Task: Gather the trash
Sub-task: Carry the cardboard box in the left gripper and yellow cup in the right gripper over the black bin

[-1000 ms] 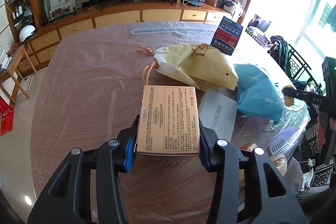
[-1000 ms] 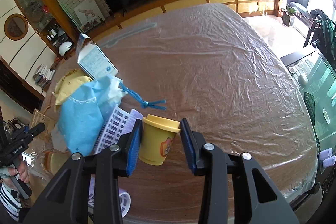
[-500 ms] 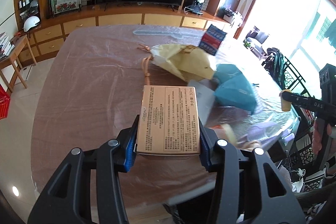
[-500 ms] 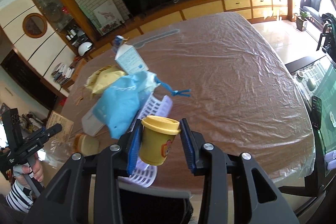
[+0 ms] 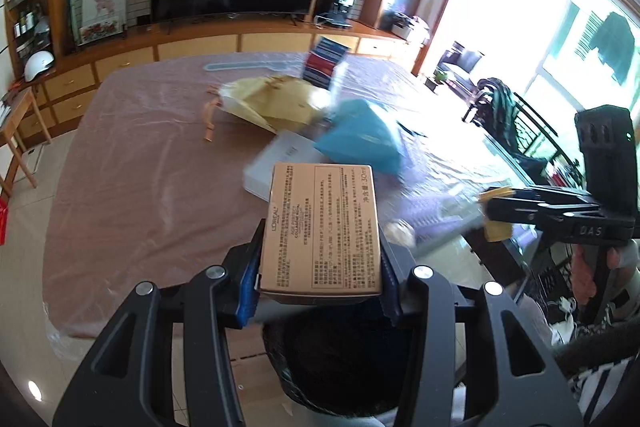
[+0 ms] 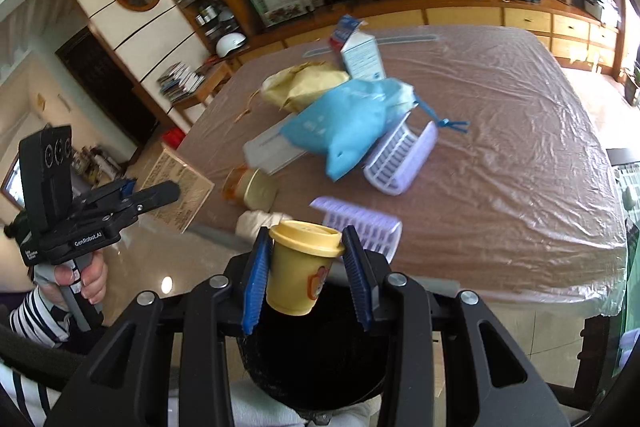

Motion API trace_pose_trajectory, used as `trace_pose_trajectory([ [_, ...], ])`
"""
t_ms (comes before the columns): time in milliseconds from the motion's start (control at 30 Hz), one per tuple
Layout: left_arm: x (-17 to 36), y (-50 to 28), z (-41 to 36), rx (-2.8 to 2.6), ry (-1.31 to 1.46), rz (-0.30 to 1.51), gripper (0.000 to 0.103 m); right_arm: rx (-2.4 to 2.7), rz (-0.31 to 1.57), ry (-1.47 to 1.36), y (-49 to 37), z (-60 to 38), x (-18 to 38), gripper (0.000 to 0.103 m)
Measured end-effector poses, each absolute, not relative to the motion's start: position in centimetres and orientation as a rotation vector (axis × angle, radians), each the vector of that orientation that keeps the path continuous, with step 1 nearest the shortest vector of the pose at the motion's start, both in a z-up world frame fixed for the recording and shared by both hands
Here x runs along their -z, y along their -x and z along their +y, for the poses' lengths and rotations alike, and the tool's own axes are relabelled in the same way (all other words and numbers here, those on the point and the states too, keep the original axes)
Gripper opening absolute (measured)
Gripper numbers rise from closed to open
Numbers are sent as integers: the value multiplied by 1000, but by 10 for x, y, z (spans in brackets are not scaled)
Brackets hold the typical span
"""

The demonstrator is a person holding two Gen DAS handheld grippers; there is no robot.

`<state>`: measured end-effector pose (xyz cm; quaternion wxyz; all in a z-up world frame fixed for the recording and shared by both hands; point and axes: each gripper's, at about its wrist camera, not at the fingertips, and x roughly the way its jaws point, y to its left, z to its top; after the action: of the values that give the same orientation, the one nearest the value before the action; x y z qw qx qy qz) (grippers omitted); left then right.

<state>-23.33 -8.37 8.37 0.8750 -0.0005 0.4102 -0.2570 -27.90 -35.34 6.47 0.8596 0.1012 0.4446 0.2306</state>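
My left gripper (image 5: 320, 267) is shut on a tan cardboard box (image 5: 322, 227) with printed text, held in the air over the black-lined trash bin (image 5: 340, 363) below the table edge. My right gripper (image 6: 306, 275) is shut on a small yellow lidded cup (image 6: 300, 267), held above the same dark bin (image 6: 316, 355). The left gripper and its box (image 6: 176, 185) show at the left of the right wrist view. The right gripper with the cup (image 5: 498, 213) shows at the right of the left wrist view.
On the plastic-covered table (image 6: 500, 155) lie a blue bag (image 6: 340, 127), a yellow bag (image 6: 304, 87), a white flat box (image 6: 268, 151), purple ribbed trays (image 6: 400, 155), an upright carton (image 6: 360, 55), a jar (image 6: 248, 187). A chair (image 5: 516, 123) stands at the right.
Both grippers have pulled back off the table with their loads and now hang over the bin beside the table's near edge. The cup and box stay gripped.
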Motion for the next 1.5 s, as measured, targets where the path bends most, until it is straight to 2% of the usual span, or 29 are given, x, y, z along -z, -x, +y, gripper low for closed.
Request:
trace_pose_trajectory([
  [500, -27, 285, -136, 695, -90, 1033, 48, -558, 1069, -118, 315, -338, -15, 36],
  [1067, 43, 272, -162, 550, -217, 1153, 48, -449, 1180, -36, 309, -323, 54, 36],
  [1500, 66, 271, -168, 528, -288, 1185, 48, -422, 1224, -47, 302, -319, 89, 36],
])
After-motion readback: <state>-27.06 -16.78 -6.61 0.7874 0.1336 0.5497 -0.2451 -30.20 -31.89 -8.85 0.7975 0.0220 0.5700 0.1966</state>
